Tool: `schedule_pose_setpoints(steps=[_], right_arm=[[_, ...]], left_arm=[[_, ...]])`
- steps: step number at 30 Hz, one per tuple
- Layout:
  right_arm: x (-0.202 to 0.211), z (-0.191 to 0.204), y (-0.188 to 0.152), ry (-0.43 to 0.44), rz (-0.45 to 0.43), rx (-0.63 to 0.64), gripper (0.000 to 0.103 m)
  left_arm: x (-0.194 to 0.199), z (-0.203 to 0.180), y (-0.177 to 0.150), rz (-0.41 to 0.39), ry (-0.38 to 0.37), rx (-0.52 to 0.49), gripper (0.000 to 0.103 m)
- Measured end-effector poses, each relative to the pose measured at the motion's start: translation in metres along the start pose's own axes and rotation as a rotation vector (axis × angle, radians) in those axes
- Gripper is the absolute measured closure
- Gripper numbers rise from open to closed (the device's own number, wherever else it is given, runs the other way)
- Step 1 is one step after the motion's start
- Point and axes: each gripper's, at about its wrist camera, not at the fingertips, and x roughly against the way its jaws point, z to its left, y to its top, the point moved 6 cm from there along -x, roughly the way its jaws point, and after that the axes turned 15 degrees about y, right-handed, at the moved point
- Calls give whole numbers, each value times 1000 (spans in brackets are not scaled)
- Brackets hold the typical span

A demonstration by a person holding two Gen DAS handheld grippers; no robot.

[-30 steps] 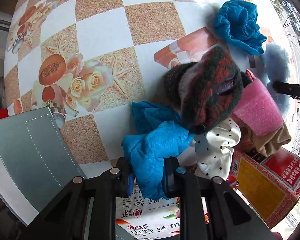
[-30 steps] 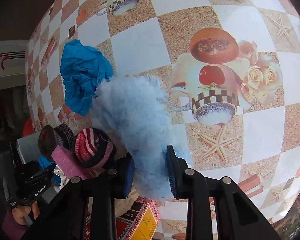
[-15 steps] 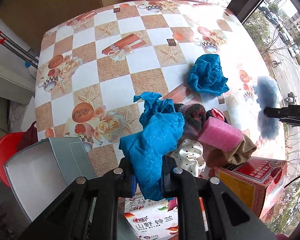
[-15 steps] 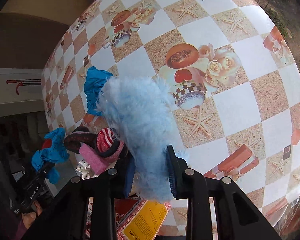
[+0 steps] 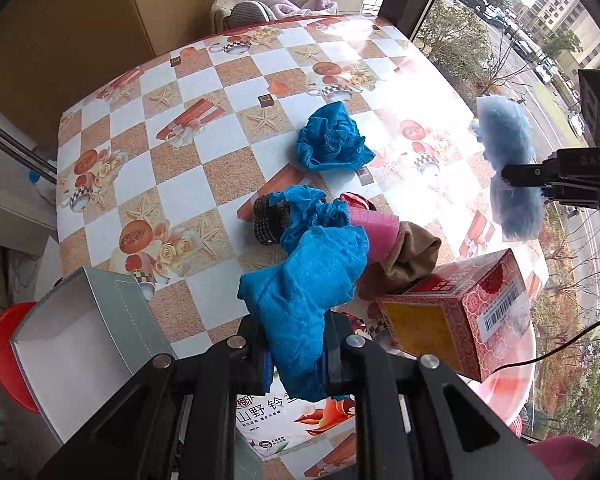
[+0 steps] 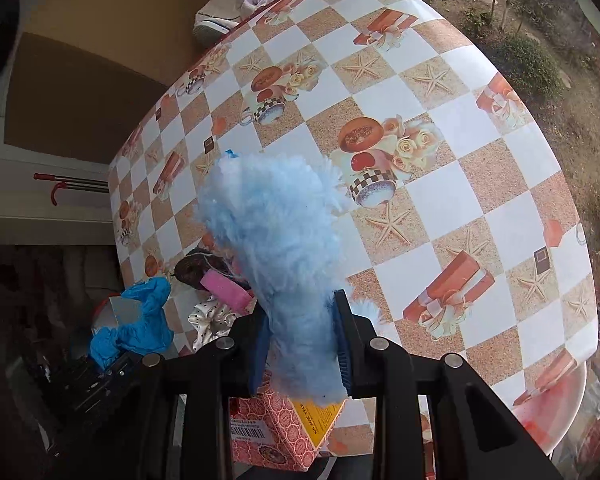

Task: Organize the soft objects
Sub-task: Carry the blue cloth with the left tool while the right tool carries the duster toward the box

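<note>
My left gripper (image 5: 296, 354) is shut on a bright blue crinkled cloth (image 5: 304, 280) that hangs high above the table. My right gripper (image 6: 302, 340) is shut on a fluffy light-blue piece (image 6: 276, 248), also lifted clear; the same fluffy piece (image 5: 508, 168) shows at the right of the left wrist view. On the table lie a second blue cloth (image 5: 330, 140), a dark knitted hat (image 5: 266, 220), a pink sponge (image 5: 374, 228), a brown cloth (image 5: 410, 256) and a white polka-dot scrunchie (image 6: 210, 318). The left-held blue cloth (image 6: 140, 320) appears at the lower left of the right wrist view.
An open grey box (image 5: 80, 336) with a white inside stands at the table's near-left edge. A red patterned carton (image 5: 456, 312) stands near right. The checkered tablecloth (image 5: 204, 152) covers the table. A red stool (image 5: 0, 352) sits below at the left. A window runs along the right.
Both grippers have risen well above the table with their pieces still held. More of the table and room has come into view in both wrist views.
</note>
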Motion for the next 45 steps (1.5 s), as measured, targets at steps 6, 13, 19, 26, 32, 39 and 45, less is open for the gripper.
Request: schedule_pose_setpoints(steps=[6,13,19,26,32,39,45], right_arm=[[31,-8,-34,-38,-55,-36,72],[48,-9,-89,-75,-89,-67,72],[47,-2,-132,-83,-99,-95,72],[24,23,-177,-81,-34,-42,72],[0,49,-197,-66,17,15,72],[-27,87,-204,-109,78,148,72],[-45,123,-203,-149,125,289,72]], left_arm=[[11,-10,-21,-13,-27,-55,85],[23,-20,-46,-42,-56,-125,85],[32,-19,-62,-71,-79,-157,85],[41,-6,-74,-100,-91,-148,85],[48,6,-84,-125,-91,-132,85],[51,33,-92,-134,-79,-70,85],[52,69,-99,-150,-55,13,85]])
